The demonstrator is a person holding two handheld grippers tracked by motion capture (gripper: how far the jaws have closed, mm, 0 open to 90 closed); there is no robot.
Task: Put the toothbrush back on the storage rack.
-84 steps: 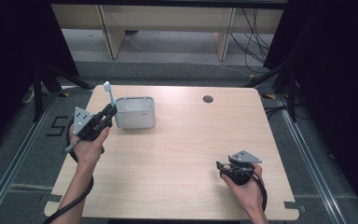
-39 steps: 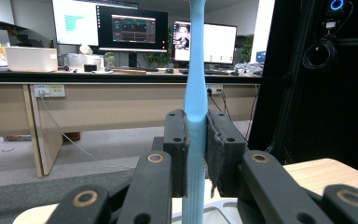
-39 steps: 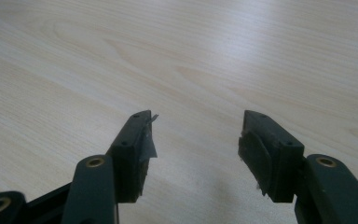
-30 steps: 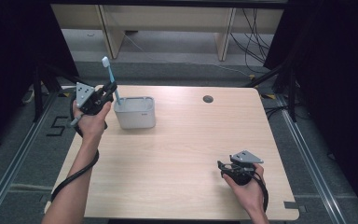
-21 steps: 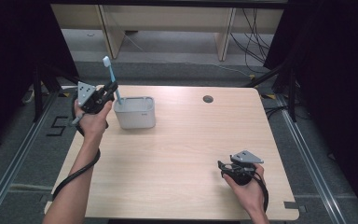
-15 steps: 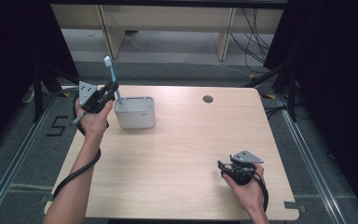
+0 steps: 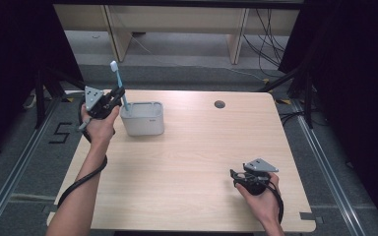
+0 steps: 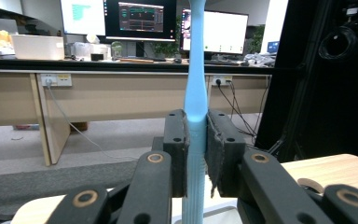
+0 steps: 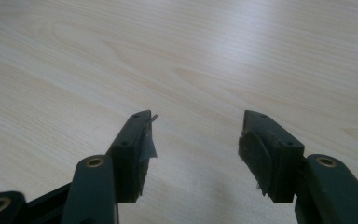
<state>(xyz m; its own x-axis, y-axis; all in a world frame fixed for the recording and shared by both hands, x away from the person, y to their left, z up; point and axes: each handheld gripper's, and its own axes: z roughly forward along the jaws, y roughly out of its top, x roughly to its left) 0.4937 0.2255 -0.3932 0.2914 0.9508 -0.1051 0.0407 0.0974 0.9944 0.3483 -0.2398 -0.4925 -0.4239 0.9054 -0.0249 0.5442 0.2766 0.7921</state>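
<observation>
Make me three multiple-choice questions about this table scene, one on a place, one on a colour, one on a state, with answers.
1. Where does the grey tub stand on the table?
A. far left part
B. near right corner
C. centre

2. What colour is the toothbrush handle?
A. red
B. light blue
C. black

3. How are the right gripper jaws?
A. shut on a cup
B. shut empty
C. open

Answers: 1 A, it sits beside the left gripper; 2 B, as seen between the left jaws; 3 C, bare wood shows between them.

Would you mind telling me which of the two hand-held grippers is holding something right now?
The left hand-held gripper, beside the grey container, is clamped on an upright blue toothbrush. The right hand-held gripper is open over bare table.
</observation>
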